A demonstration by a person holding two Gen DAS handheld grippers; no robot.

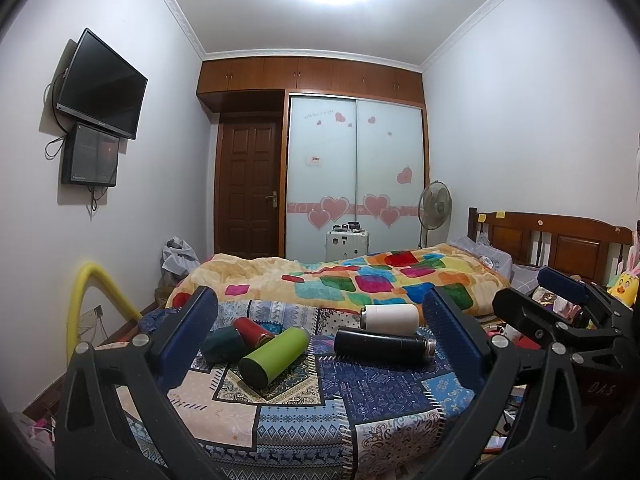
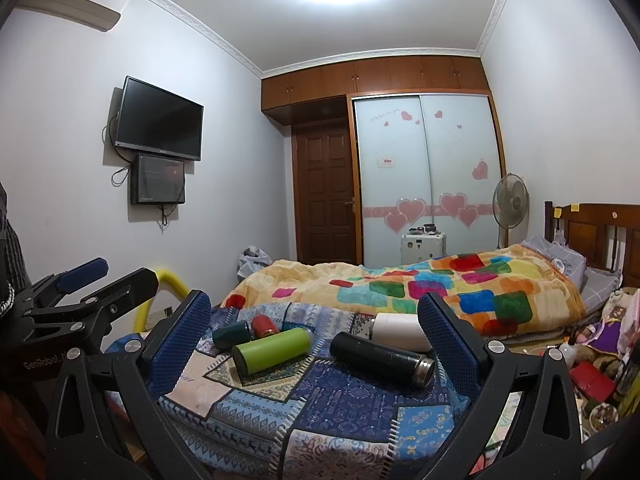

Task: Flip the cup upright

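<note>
Several cups lie on their sides on a patterned blue cloth (image 1: 360, 396): a green one (image 1: 274, 356) (image 2: 272, 349), a black one (image 1: 384, 345) (image 2: 382, 354), a white one (image 1: 390, 316) (image 2: 400, 330), a red one (image 1: 252, 331) (image 2: 264, 326) and a dark teal one (image 1: 222, 345) (image 2: 230, 334). My left gripper (image 1: 320, 344) is open and empty, short of the cups. My right gripper (image 2: 316, 340) is open and empty, also short of them. The right gripper also shows in the left wrist view (image 1: 560, 304), and the left gripper in the right wrist view (image 2: 92, 280).
A bed with a colourful blanket (image 1: 360, 280) lies behind the cloth. A yellow tube (image 1: 100, 292) arches at the left. Clutter (image 2: 592, 360) sits at the right. A wardrobe (image 1: 356, 176), door (image 1: 248, 192) and fan (image 1: 434, 204) stand at the far wall.
</note>
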